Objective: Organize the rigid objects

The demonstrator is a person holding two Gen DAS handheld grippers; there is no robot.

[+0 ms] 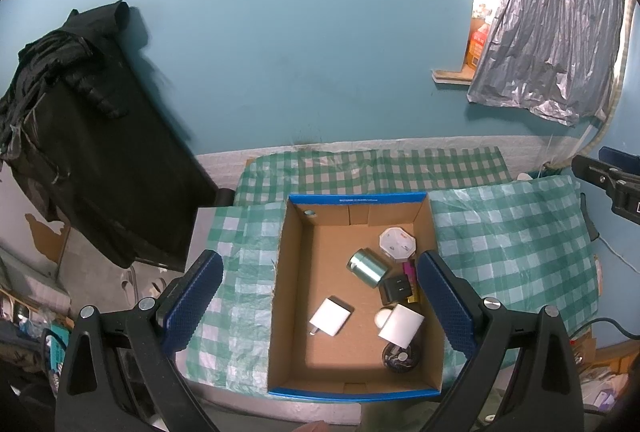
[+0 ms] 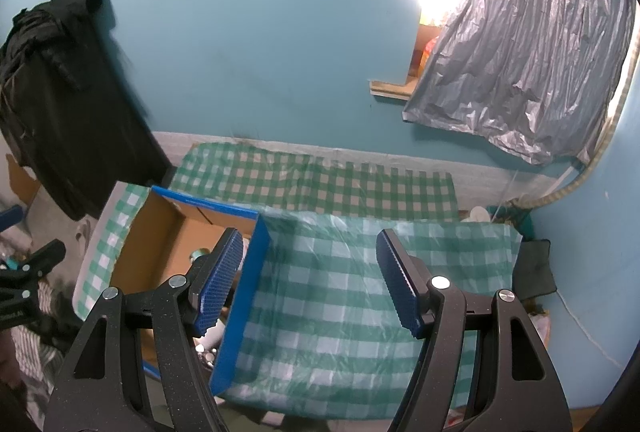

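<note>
Cardboard box (image 1: 294, 296) on checkered counter (image 1: 512, 244), holding white charger (image 1: 331, 316), metal cylinder (image 1: 367, 266), pill case (image 1: 397, 241) — gathered for tidiness. Left gripper (image 1: 320, 306) fingers apart, empty, above box. Right gripper (image 2: 310, 282) fingers apart, empty, straddling box's right wall.

- The left black hand-held gripper with blue textured pads (image 1: 320, 302) was held high, angled downward, its jaws spread wide, gripping nothing.
- The right black hand-held gripper (image 2: 310, 282) likewise stood wide apart, empty.

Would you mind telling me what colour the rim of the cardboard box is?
Blue; the cardboard box's rim shows best in the left wrist view.
</note>
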